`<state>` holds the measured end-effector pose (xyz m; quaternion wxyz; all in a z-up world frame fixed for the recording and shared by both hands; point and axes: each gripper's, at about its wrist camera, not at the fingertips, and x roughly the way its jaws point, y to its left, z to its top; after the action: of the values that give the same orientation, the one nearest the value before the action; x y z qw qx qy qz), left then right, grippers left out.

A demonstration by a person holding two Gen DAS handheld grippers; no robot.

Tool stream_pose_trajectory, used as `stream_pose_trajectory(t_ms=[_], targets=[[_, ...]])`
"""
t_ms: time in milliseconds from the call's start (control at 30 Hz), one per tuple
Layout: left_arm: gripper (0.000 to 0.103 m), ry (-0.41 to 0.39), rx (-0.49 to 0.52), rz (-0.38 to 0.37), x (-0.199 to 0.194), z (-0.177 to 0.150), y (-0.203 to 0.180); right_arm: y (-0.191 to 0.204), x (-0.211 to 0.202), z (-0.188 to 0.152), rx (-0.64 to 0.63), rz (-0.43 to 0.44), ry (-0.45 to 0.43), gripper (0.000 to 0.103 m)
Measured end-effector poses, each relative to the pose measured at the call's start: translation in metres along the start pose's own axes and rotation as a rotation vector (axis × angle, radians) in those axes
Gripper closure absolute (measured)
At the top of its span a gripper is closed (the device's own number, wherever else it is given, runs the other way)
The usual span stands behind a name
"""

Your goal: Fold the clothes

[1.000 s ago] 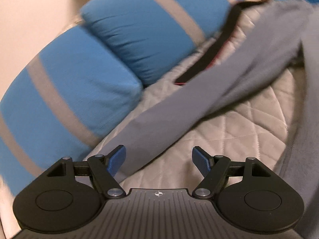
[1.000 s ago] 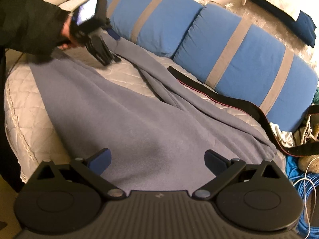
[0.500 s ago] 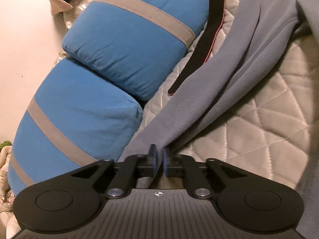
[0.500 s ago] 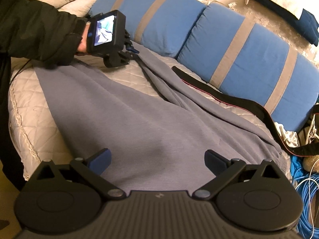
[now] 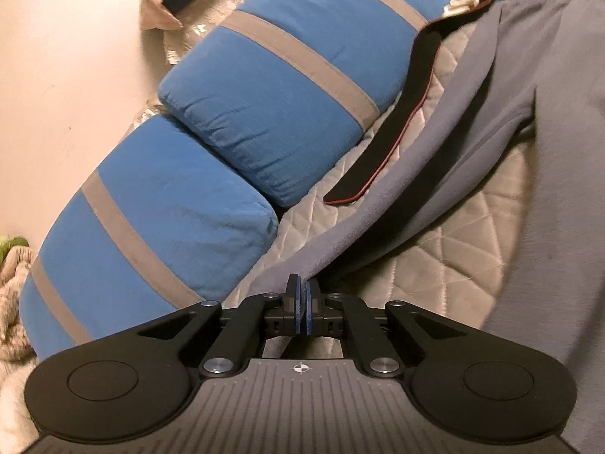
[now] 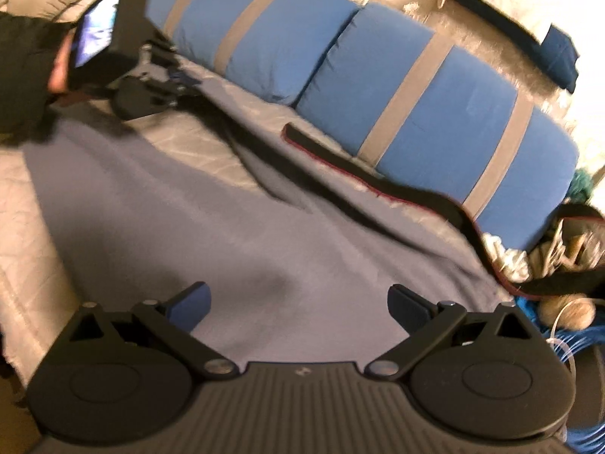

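Our left gripper [image 5: 302,295] has its blue-padded fingers [image 5: 298,302] pinched tight on the cuff end of the long grey-blue fleece sleeve [image 5: 435,174], right at the tip, so the whole length can be led by one end. From that pinch the sleeve runs away up the bed, lifted a little off the cream quilted bedspread [image 5: 472,234] near the fingers and casting a dark shadow under itself, which tells us it hangs from the grip and does not lie flat there.

Over on our other side, the right gripper [image 6: 298,306] hovers with its fingers [image 6: 189,302] spread wide and nothing between them, poised low over the broad grey-blue fleece body of the garment [image 6: 196,227]. We judge it waits there to pin or take the cloth when the sleeve comes across; the view is smeared, so whether it touches the fleece we cannot tell.

Further out, the garment lies spread over most of the bed, its far edge beside a black strap with red piping [image 5: 382,143]. Behind that, two blue cushions with grey stripes [image 5: 287,94] line the pale wall [image 5: 68,56]. We reckon the fold is barely begun: the sleeve needs laying over the body, without dragging the strap along.
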<state>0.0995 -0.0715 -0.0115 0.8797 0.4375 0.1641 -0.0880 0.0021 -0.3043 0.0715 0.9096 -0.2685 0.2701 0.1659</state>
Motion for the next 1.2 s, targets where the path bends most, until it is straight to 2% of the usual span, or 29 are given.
stream_pose_trajectory(t_ms=[167,300,400,667,933,1033,1133,1167,1200], targets=[[0.100,-0.029,-0.052,-0.010,-0.008,0.002,0.007,-0.008,0.032,0.019,-0.065,-0.131,-0.027,0.002],[0.100,-0.041,-0.048,-0.016,-0.008,0.001,0.007,-0.030,0.070,0.031,-0.120,-0.225,-0.018,0.006],[0.100,-0.045,-0.039,-0.029,-0.008,-0.001,0.007,-0.050,0.091,0.040,-0.107,-0.255,0.004,0.008],[0.100,-0.044,-0.002,-0.037,-0.009,0.009,0.016,-0.049,0.123,0.055,-0.216,-0.186,-0.034,0.011],[0.100,-0.052,0.020,-0.048,-0.016,0.022,0.012,-0.001,0.138,0.090,-0.317,-0.078,-0.142,0.018],[0.100,-0.056,0.027,-0.052,-0.016,0.021,0.010,0.010,0.137,0.100,-0.334,-0.052,-0.165,0.026],[0.100,-0.058,0.026,-0.058,-0.017,0.017,0.008,0.021,0.136,0.109,-0.351,-0.025,-0.188,0.043],[0.100,-0.062,0.020,-0.061,-0.017,0.015,0.008,0.025,0.135,0.112,-0.357,-0.016,-0.196,0.058],[0.100,-0.061,0.025,-0.061,-0.016,0.014,0.006,0.029,0.135,0.115,-0.363,-0.007,-0.204,0.079]])
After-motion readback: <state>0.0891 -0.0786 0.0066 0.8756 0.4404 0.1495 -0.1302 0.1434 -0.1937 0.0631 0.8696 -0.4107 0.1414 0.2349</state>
